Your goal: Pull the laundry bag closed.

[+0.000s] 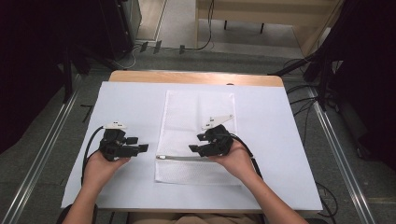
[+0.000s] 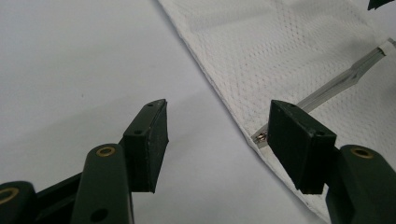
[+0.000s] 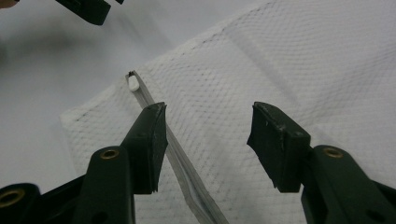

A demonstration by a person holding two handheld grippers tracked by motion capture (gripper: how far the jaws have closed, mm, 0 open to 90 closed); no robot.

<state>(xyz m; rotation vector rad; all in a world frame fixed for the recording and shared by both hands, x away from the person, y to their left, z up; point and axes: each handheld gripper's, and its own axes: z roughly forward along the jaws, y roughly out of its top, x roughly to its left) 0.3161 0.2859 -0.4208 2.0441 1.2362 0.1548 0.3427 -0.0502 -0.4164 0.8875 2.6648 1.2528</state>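
On the white sheet (image 1: 126, 102) that covers the table, a mesh bag (image 1: 196, 116) lies flat in the middle, its zipper (image 1: 180, 158) running across near the person's end. The right gripper (image 1: 198, 148) hovers just above that zipper with jaws apart and nothing between them; in the right gripper view the zipper (image 3: 187, 177) passes under the left jaw. The left gripper (image 1: 138, 144) waits beside the bag's left edge, jaws wide and empty, with the zipper's metal end (image 2: 259, 137) just ahead of it.

I'd worry the pull is small and lies flat, so a jaw could close on mesh alone and drag the whole bag, bunching it. With the left side unpinned, the bag would likely slide on the smooth sheet.

Around the wooden table: grey floor, trailing cables, dark curtains either side.
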